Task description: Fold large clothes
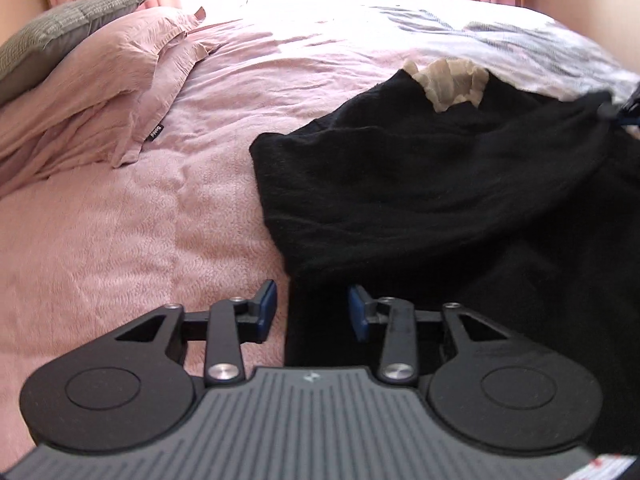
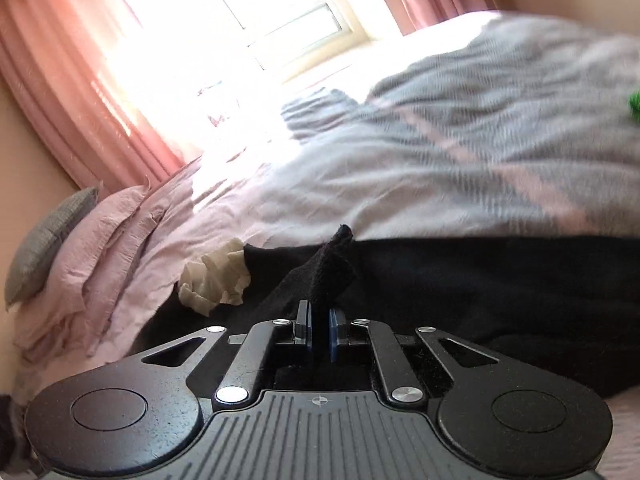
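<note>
A black knitted garment point(image 1: 420, 184), soft and slightly fuzzy like a sweater, lies spread across the near right part of a bed covered in a pink textured bedspread point(image 1: 120, 240). In the right wrist view, the right gripper point(image 2: 320, 328) has its blue-padded jaws clamped tight on a pinch of the black knit, and a small peak of fabric sticks up above the pads; this looks like a hold on an edge or corner, taken so the cloth can be lifted and carried over for a fold. In the left wrist view, the left gripper point(image 1: 312, 308) sits low at the garment's near left edge with its jaws parted; a dark strip of the knit lies between the blue pads, but they do not press on it, so it grasps nothing yet and seems placed to take a second hold. A crumpled cream cloth point(image 1: 448, 80), thin and crinkled, rests at the far edge of the black garment, touching it. Beyond lies a grey and white striped blanket point(image 2: 460, 152), loosely rumpled. Wrinkled pink pillows point(image 1: 100, 92) and a grey woven cushion point(image 1: 48, 36) are stacked at the head of the bed, well apart from the garment. Pink curtains point(image 2: 80, 100) frame a bright window point(image 2: 240, 20).
</note>
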{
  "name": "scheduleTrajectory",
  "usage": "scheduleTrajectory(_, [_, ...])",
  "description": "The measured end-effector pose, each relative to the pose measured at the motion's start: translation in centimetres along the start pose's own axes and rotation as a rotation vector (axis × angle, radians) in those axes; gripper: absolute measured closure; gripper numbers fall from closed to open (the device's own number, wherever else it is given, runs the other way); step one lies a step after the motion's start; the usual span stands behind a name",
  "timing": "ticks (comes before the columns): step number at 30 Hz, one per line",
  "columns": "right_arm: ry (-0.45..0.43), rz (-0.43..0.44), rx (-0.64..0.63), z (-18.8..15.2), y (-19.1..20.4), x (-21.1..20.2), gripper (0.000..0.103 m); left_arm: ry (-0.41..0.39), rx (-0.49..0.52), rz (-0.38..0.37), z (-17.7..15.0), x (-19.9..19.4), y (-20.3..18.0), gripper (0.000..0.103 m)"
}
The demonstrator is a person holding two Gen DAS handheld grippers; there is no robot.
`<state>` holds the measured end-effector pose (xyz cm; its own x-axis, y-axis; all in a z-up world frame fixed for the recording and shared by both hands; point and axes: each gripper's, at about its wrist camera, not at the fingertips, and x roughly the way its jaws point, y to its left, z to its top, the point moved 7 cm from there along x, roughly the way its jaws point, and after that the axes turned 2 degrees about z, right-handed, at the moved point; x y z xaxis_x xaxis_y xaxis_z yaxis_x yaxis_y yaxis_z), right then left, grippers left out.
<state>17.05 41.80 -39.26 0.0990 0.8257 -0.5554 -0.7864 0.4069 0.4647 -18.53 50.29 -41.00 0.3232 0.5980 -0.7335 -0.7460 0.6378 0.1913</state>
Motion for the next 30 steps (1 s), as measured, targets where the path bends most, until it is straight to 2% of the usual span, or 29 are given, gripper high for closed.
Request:
scheduleTrajectory(1, [0.006,-0.041,-0.004,-0.4,-0.5,0.0,0.099,0.006,-0.013,0.002,0.0,0.4,0.3,0.088])
scheduleTrajectory(3, [0.105,-0.089,0.067,-2.2,-2.6,1.8,0.098,0.041,-0.061,-0.005,-0.4,1.2,0.9,0.089])
scheduleTrajectory(4, [0.196,-0.1,0.116,-3.5,-3.6,3.0,0.097,0.051,-0.07,0.003,-0.6,1.4,1.2,0.089])
scheduleTrajectory(5, [0.228,-0.097,0.153,-4.1,-4.3,3.3,0.097,0.056,-0.067,0.007,-0.8,1.5,1.3,0.089])
scheduleTrajectory(6, [0.216,-0.078,0.17,-3.9,-4.4,2.7,0.093,0.063,-0.059,0.012,-1.0,1.5,1.3,0.089])
scheduleTrajectory(8, [0.224,-0.048,0.189,-3.5,-4.3,1.0,0.077,0.065,-0.052,0.02,-1.2,1.1,1.4,0.088])
scheduleTrajectory(9, [0.215,-0.033,0.219,-3.3,-4.6,-0.4,0.076,0.07,-0.059,0.022,-1.3,0.9,1.6,0.087])
scheduleTrajectory(11, [0.175,-0.04,0.304,-2.9,-6.6,-3.8,0.074,0.094,-0.096,0.029,-1.6,0.7,2.3,0.085])
scheduleTrajectory(13, [0.116,-0.097,0.382,-2.9,-9.8,-7.6,0.074,0.112,-0.159,0.029,-1.7,0.3,3.2,0.081])
scheduleTrajectory(18, [-0.114,-0.38,0.685,-3.3,-21.9,-18.4,0.074,0.104,-0.204,0.046,-0.5,-1.4,3.7,0.079])
scheduleTrajectory(20, [-0.201,-0.431,0.776,-3.4,-25.5,-20.8,0.073,0.094,-0.234,0.047,0.0,-2.0,3.7,0.079])
scheduleTrajectory(22, [-0.251,-0.421,0.833,-3.2,-27.6,-21.5,0.073,0.099,-0.275,0.037,0.4,-2.3,3.6,0.079])
scheduleTrajectory(25, [-0.311,-0.369,0.813,-1.6,-28.1,-20.9,0.074,0.108,-0.324,0.018,0.8,-2.4,3.4,0.079])
scheduleTrajectory(27, [-0.302,-0.478,0.727,0.0,-27.6,-20.5,0.103,0.113,-0.346,0.007,1.0,-2.5,3.4,0.079])
scheduleTrajectory(29, [-0.289,-0.574,0.634,2.5,-26.1,-19.9,0.103,0.121,-0.366,-0.003,1.2,-2.7,3.7,0.079])
scheduleTrajectory(30, [-0.314,-0.582,0.572,4.1,-24.8,-19.7,0.103,0.125,-0.376,-0.009,1.2,-2.8,3.9,0.079])
